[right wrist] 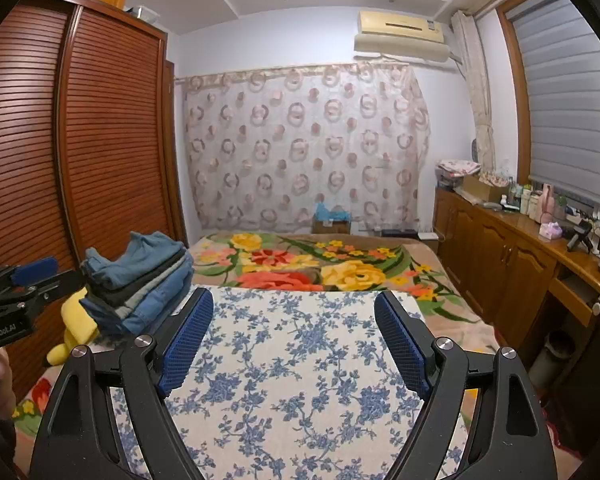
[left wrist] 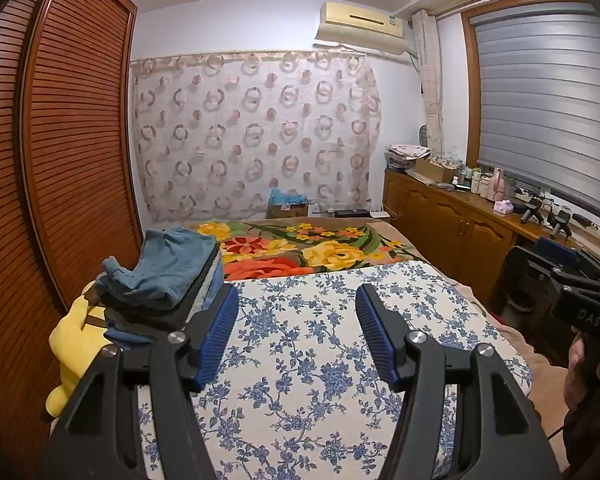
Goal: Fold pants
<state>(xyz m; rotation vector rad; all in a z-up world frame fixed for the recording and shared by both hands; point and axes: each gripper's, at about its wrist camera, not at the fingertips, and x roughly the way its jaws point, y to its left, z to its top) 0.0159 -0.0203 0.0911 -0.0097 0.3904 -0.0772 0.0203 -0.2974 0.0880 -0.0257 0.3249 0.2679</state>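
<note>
Both jaws stood apart with nothing between them: I had the left gripper (left wrist: 298, 332) and the right gripper (right wrist: 294, 338) above the blue-flowered white cloth (left wrist: 320, 360) on the bed. Folded pants (left wrist: 162, 272) sat stacked at the cloth's left edge, beside the slatted wardrobe (left wrist: 72, 140), over a yellow plush toy (left wrist: 74, 344). I read "GenRobot.AI" on the left gripper's body in the right wrist view.

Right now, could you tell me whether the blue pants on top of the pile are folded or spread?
Folded: the blue pants sit doubled over atop the pile.
</note>
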